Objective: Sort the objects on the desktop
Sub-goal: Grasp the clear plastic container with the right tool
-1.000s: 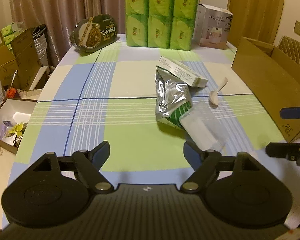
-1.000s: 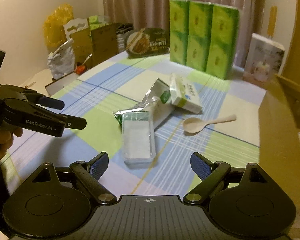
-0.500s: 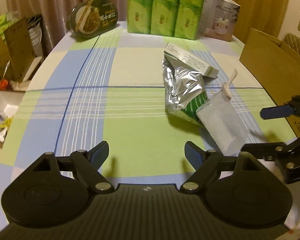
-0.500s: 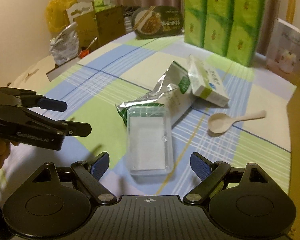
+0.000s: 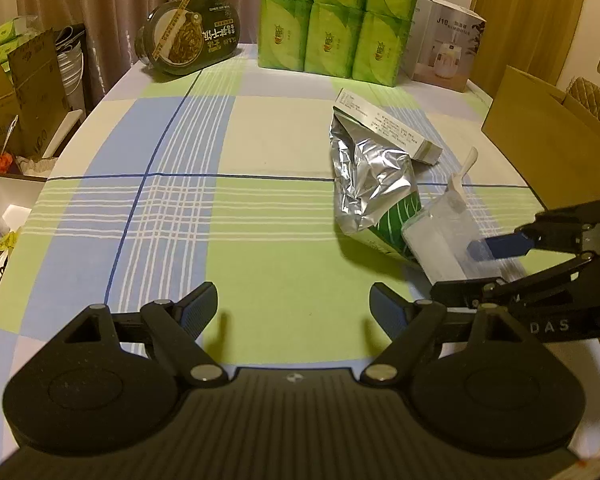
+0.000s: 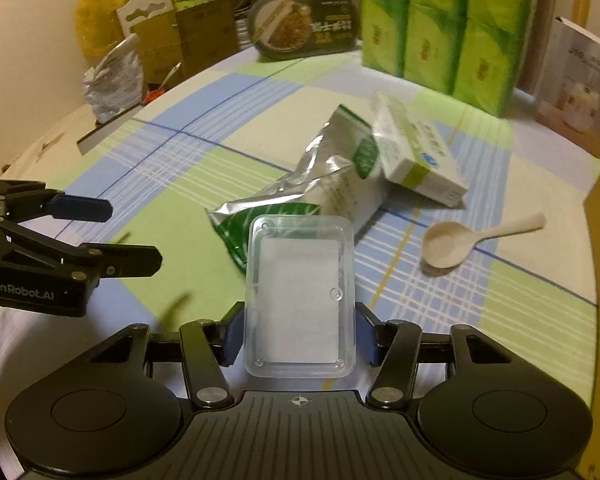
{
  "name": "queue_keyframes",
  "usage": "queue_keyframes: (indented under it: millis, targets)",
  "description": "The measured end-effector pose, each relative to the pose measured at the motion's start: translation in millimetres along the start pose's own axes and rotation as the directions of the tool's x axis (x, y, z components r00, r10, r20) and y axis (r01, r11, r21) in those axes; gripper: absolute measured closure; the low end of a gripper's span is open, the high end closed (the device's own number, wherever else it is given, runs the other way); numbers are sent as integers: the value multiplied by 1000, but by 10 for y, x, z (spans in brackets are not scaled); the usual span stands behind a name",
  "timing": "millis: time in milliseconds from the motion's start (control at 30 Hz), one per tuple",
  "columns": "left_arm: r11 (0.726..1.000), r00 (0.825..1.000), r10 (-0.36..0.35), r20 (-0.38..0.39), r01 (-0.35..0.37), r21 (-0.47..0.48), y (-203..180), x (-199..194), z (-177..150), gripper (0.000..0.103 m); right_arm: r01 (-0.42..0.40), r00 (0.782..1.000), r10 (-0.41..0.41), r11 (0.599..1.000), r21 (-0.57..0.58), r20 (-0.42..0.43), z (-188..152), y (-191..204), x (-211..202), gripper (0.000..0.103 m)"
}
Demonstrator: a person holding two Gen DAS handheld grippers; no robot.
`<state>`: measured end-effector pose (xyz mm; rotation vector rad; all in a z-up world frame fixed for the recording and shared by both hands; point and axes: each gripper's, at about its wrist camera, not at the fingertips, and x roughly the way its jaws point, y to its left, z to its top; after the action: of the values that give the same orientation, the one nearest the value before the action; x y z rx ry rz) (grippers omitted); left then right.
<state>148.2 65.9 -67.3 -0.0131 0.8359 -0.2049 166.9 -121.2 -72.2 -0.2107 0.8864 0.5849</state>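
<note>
A clear plastic box (image 6: 300,292) lies flat on the checked tablecloth, its far end against a silver and green foil bag (image 6: 320,196). My right gripper (image 6: 300,332) straddles the box's near end. Its jaws are closing, and the pads touch both long sides of the box. A white and green carton (image 6: 420,152) leans on the bag, and a pale spoon (image 6: 448,244) lies to the right. In the left wrist view, my left gripper (image 5: 292,296) stands open over bare cloth, left of the box (image 5: 444,236) and the right gripper (image 5: 456,272).
Green tissue packs (image 5: 332,24), a dark noodle bowl (image 5: 188,36) and a white appliance box (image 5: 444,48) stand along the far edge. A brown cardboard box (image 5: 548,140) sits at the right. Cartons and clutter lie off the table's left edge (image 5: 40,184).
The right gripper moved forward and down over the clear plastic box, and its jaws narrowed from wide open onto the box's sides. The left gripper sank slightly toward the cloth.
</note>
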Motion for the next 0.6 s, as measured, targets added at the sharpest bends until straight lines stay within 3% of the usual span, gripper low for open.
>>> queue_keyframes:
  millis: [333, 400, 600]
  targets:
    - [999, 999, -47, 8, 47, -9, -116, 57, 218, 22, 96, 995, -96, 993, 70, 5, 58, -351, -141, 50]
    - [997, 997, -76, 9, 76, -10, -157, 112, 320, 16, 110, 994, -111, 991, 81, 2, 66, -424, -144, 50]
    - [993, 993, -112, -33, 113, 38, -285, 437, 581, 15, 134, 991, -135, 985, 109, 1, 50, -577, -141, 50]
